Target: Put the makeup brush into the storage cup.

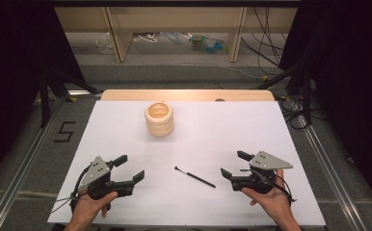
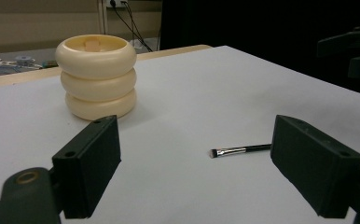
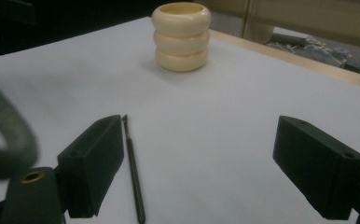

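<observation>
Brush (image 1: 194, 176) lies untouched between my left gripper (image 1: 128, 169) and right gripper (image 1: 233, 165), both wide open, so picking it up for the cream holder (image 1: 159, 119) remains.

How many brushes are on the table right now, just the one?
1. The brush lies flat on the white table, between the two grippers and nearer the person than the cream holder. The inside of the holder is partly hidden, so another could sit there.
</observation>
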Demonstrator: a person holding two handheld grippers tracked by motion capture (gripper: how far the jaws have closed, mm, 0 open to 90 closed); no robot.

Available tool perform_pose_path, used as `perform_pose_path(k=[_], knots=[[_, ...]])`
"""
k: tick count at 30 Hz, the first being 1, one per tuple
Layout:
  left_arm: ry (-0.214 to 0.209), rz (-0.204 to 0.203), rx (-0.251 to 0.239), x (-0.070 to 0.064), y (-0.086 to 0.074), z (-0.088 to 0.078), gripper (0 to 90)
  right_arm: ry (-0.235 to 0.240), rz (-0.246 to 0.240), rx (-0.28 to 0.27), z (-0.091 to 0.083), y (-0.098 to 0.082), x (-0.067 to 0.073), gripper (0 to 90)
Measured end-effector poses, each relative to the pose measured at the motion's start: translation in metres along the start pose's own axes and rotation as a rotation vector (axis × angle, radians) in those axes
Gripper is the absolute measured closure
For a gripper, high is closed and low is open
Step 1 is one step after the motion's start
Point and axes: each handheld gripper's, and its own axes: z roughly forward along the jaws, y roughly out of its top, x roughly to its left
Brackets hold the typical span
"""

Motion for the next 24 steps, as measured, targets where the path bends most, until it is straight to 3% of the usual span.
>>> perform_pose_path(k=[1,9,11,13,17,18,19,21,24], knots=[[0.000,0.000,0.001,0.000,0.000,0.000,16.0,0.027,-0.004,0.030,0.003,0.002,0.001,17.2],[0.004,-0.005,0.003,0.000,0.000,-0.001,16.0,0.075,-0.059,0.152,0.020,0.015,0.001,15.9],[0.004,-0.005,0.003,0.000,0.000,-0.001,16.0,0.085,-0.101,0.239,0.034,0.022,0.004,15.9],[0.004,-0.006,0.004,0.000,0.000,-0.001,16.0,0.109,-0.124,0.291,0.043,0.028,0.006,16.5],[0.004,-0.008,0.002,0.000,0.000,0.000,16.0,0.129,-0.169,0.323,0.057,0.034,0.013,18.2],[0.004,-0.008,0.002,0.000,0.000,0.000,16.0,0.145,-0.185,0.356,0.063,0.038,0.015,18.4],[0.004,-0.006,0.003,0.000,0.000,-0.001,16.0,0.137,-0.198,0.355,0.067,0.038,0.017,18.3],[0.002,-0.004,0.003,0.000,0.000,-0.001,16.0,0.158,-0.217,0.427,0.079,0.042,0.021,19.4],[0.002,-0.004,0.002,0.000,0.000,-0.001,16.0,0.166,-0.224,0.461,0.085,0.043,0.022,19.7]])
